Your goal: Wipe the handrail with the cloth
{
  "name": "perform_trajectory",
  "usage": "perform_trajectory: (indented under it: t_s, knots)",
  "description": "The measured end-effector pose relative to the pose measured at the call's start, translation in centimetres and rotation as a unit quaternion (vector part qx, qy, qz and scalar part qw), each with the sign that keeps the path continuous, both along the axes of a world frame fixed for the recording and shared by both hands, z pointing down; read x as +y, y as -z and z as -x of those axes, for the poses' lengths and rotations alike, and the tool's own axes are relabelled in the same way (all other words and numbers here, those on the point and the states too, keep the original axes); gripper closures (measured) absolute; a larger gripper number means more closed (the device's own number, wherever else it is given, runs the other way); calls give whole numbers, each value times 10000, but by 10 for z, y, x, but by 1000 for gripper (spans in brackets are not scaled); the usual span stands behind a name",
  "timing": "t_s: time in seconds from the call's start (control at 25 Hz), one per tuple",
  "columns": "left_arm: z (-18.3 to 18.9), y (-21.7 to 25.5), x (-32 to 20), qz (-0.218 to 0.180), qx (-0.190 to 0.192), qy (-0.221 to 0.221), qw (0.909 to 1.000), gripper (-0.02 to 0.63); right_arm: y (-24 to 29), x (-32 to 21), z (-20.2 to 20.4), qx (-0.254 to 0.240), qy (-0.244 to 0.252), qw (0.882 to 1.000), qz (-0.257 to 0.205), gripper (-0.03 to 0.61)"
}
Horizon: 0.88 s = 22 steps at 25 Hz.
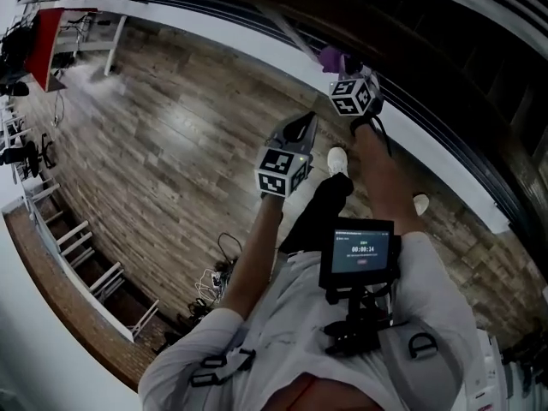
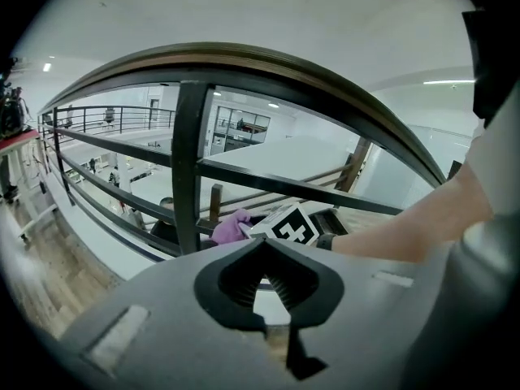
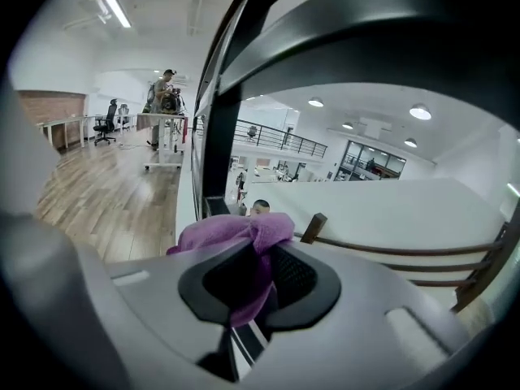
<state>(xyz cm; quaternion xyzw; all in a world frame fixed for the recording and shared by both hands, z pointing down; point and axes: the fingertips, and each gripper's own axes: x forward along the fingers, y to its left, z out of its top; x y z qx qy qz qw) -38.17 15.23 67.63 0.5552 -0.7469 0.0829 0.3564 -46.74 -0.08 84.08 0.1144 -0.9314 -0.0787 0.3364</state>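
Standing here, I can read only one thing. The small screen [image 1: 360, 253] strapped at the person's chest, well back from the fingers [image 1: 300, 132] of either gripper, shows a timer in pale digits: 00:00:14. A line of tiny print above the digits and a reddish bar below them are too small to read.

Just behind the fingers of the left gripper [image 1: 306, 120] sits the left cube [image 1: 282, 171]. Behind those of the right gripper [image 1: 341, 62] sits the right cube [image 1: 354, 96]. Both carry black-and-white square markers, coded patterns rather than letters or numbers. In the left gripper view the right cube [image 2: 291, 227] shows beyond the fingertips, and it too bears only a pattern.
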Motion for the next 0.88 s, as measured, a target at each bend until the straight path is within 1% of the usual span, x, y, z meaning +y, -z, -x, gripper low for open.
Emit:
perform_trajectory:
  t_s: [0.16,0.36,0.48,0.56,0.76,0.88]
  knots:
    - [-35,-2,-43,-107,-12,-252,9996,614,-2,-27,-47,-26,-235,9997,85,532]
    - [-74,-2,-73,-127,53,-568,9983,614,0,-46,-98,-23,-505,9987,120,532]
    - [-99,-3,-89,-152,53,-680,9976,614,0,-62,-134,-21,-642,9978,131,532]
    - [-118,-4,-99,-150,70,-780,9968,614,-1,-75,-161,-4,-795,9967,148,532]
    - [-165,-7,-130,-224,180,-1183,9926,614,-2,-109,-237,135,-1284,9915,162,532]
    - [-195,-9,-149,-237,228,-1379,9899,614,-2,-127,-278,159,-1460,9891,140,532]
